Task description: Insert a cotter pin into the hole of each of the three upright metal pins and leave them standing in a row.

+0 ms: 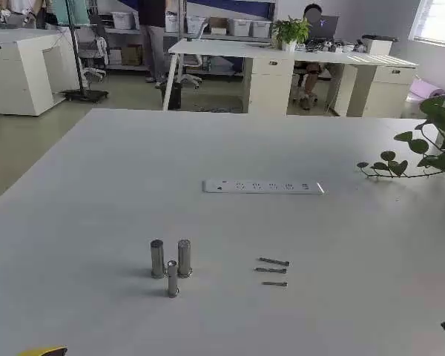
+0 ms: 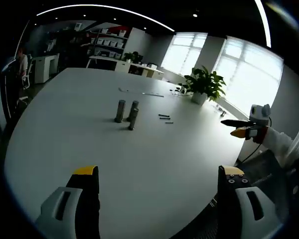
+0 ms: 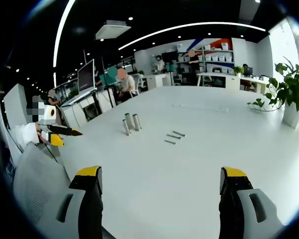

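The left gripper [image 2: 158, 172] has two pale grey moulded jaws, each shell with a slot-shaped recess. Their inner faces are black and their tips are capped in yellow. One cap carries small dark round marks that may be screws. The right gripper [image 3: 159, 173] is built alike, with grey shells, black inner faces and yellow caps. Seen from across the table [image 2: 89, 129], each gripper's jaws look slim, part black and part yellow, and the arm behind each wears a white sleeve [image 2: 279, 142]. At the table's near edge in the head view shows a gripper's yellow tip [image 1: 43, 350].
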### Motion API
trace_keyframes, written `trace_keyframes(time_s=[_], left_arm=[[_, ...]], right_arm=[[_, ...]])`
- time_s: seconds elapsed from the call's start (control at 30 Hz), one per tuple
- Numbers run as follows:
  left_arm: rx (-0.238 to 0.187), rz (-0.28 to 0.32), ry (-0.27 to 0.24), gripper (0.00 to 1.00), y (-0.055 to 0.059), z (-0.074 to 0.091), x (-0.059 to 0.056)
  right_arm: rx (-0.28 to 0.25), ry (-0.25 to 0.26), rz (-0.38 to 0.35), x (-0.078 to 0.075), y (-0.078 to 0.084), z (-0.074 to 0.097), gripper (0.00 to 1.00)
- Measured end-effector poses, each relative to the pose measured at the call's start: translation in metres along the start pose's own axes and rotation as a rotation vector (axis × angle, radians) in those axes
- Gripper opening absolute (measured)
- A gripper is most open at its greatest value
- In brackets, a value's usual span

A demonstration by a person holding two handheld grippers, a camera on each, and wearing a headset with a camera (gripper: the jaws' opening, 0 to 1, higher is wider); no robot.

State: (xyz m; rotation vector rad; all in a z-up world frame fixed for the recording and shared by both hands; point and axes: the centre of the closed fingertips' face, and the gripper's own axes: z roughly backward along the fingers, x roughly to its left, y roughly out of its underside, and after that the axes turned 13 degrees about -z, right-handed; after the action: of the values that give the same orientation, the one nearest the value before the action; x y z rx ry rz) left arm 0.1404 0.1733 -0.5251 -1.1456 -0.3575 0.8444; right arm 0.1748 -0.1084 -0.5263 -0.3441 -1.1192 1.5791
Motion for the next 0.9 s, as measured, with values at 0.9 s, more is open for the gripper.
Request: trace_keyframes(time_s=[0.9], left_arm=[[0.000, 0.003, 0.030, 0.99, 0.0013, -0.0041, -0.0024]], right_arm=[[0.020, -0.001, 0.030, 0.0026, 0.0000, 0.0001, 0.96]])
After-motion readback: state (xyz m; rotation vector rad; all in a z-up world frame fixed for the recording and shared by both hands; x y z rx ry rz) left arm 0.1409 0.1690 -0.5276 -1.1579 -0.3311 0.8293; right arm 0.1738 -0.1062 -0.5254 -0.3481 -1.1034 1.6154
